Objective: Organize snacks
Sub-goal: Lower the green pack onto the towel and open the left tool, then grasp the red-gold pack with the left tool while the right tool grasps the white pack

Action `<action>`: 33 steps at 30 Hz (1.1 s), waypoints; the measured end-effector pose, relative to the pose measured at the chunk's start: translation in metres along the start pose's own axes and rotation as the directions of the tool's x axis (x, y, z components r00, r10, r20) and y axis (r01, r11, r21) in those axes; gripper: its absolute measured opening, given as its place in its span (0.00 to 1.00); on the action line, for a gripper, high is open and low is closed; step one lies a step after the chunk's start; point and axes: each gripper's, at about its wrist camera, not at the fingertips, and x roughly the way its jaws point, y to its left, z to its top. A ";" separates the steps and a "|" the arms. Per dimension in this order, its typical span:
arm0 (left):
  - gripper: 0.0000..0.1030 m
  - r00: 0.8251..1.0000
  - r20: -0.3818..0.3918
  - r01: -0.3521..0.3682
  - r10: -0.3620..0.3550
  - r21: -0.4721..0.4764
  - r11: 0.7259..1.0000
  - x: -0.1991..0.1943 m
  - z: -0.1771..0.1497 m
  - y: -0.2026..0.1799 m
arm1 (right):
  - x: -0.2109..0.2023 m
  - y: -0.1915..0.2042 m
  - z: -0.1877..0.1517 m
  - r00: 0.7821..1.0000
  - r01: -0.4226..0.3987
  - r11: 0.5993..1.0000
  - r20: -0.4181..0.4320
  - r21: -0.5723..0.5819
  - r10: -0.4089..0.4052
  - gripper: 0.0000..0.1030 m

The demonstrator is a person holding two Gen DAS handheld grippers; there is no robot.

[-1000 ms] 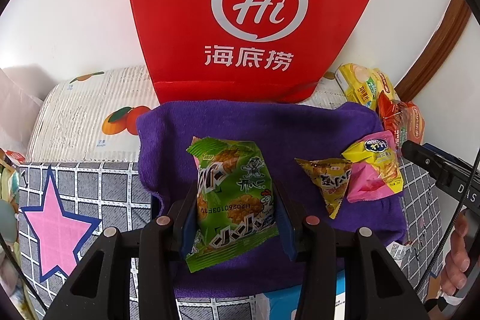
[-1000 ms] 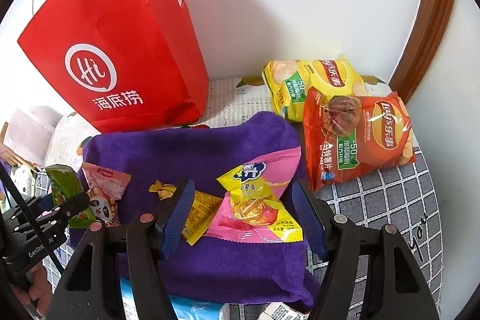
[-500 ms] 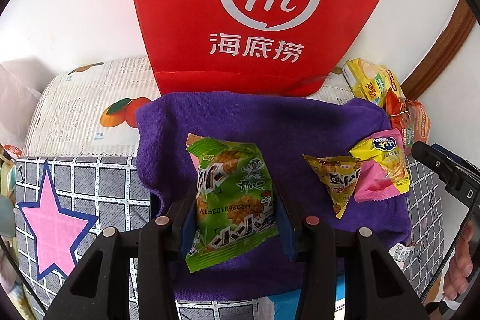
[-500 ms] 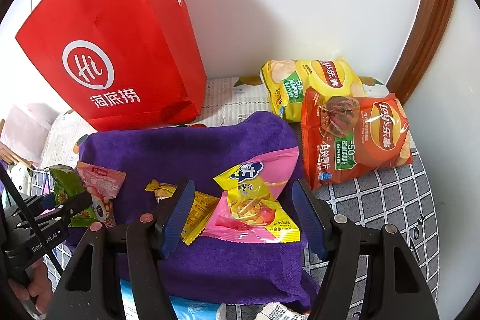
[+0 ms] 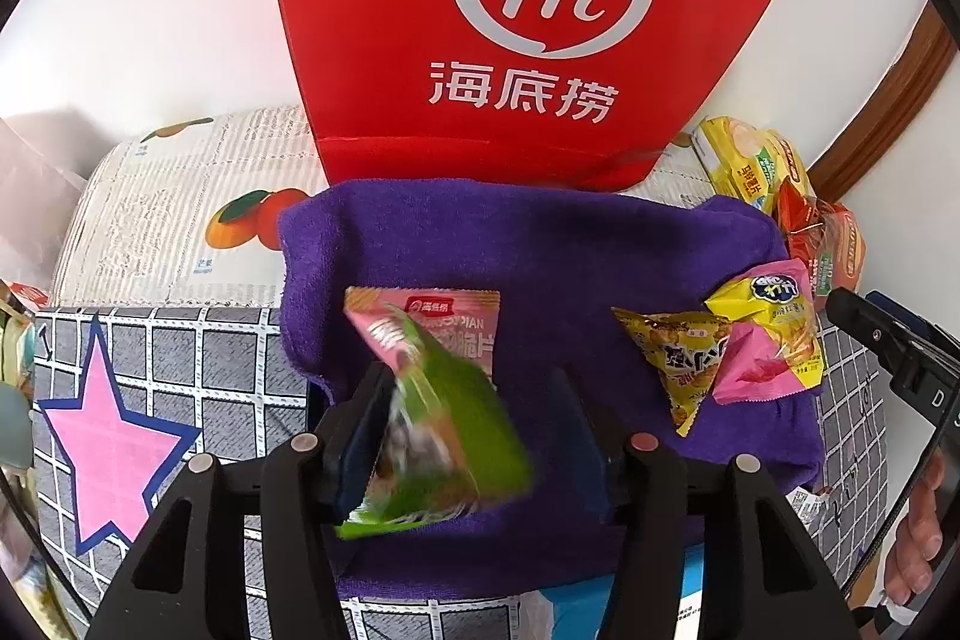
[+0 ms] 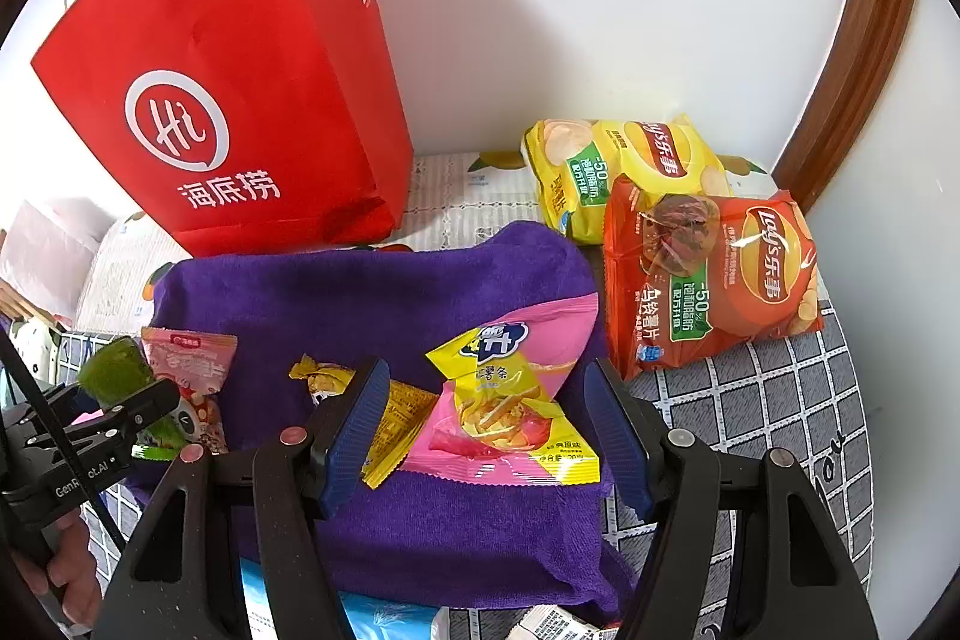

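Big red paper bag [image 6: 240,70], matt with creases along its side. The purple towel [image 6: 384,304] looks soft, fuzzy cloth. Glossy plastic film on the orange chip bag [image 6: 708,280], light glinting off it, and the yellow chip bag [image 6: 612,166] shines too. Brown wooden trim [image 6: 852,58], smooth. Ribbed blue pads [image 6: 354,430] on matt black plastic.

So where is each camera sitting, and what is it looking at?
Left wrist view: rides the left gripper, looking down at a blurred green snack packet between its just-opening jaws, over a pink packet on the purple towel; a hand shows at right.
Right wrist view: rides the right gripper, looking down at the pink-and-yellow packet; a hand shows at bottom left.
Both share: towel, red bag, chip bags.
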 end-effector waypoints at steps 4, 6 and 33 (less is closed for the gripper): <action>0.51 1.000 0.000 -0.004 0.004 -0.001 1.000 -0.001 0.000 0.000 | 0.000 0.000 0.000 1.000 0.000 1.000 0.000 0.000 0.000 0.65; 0.51 1.000 0.005 -0.004 0.004 -0.001 1.000 -0.003 0.000 0.000 | 0.000 0.001 0.000 1.000 0.000 1.000 0.000 -0.003 0.000 0.65; 0.51 0.985 0.163 0.050 -0.056 0.044 0.998 -0.072 -0.008 -0.019 | -0.070 0.003 -0.043 0.989 0.002 1.000 0.146 0.002 -0.002 0.65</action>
